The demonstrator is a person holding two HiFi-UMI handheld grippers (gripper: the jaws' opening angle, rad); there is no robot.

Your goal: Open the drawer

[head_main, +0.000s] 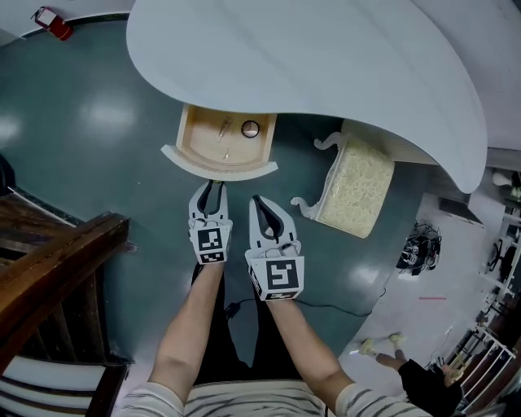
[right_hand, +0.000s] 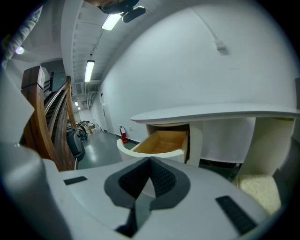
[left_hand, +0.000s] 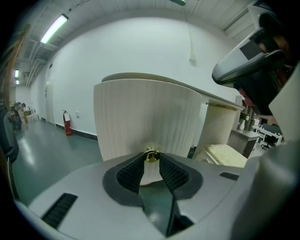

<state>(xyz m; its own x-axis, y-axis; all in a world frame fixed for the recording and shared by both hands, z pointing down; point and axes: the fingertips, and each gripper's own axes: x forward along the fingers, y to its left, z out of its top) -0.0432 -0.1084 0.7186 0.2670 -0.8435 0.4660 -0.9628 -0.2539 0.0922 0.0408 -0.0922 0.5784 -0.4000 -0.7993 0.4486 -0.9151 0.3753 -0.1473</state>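
A wooden drawer (head_main: 220, 147) with a curved white front (head_main: 218, 167) stands pulled out from under the white table (head_main: 326, 57). My left gripper (head_main: 210, 187) is at the middle of that front. In the left gripper view its pads (left_hand: 131, 172) close from both sides on the small gold knob (left_hand: 151, 155) of the ribbed front (left_hand: 145, 117). My right gripper (head_main: 257, 201) hangs just right of the left one, short of the drawer, jaws together and empty. The right gripper view shows the drawer (right_hand: 161, 142) from the side, with its wooden inside in sight.
Inside the drawer lie a dark ring (head_main: 250, 129) and a small slim object (head_main: 222, 130). A cream upholstered stool (head_main: 354, 183) stands right of the drawer. A dark wooden stair rail (head_main: 57, 261) runs at the left. A red fire extinguisher (head_main: 50, 20) sits far left.
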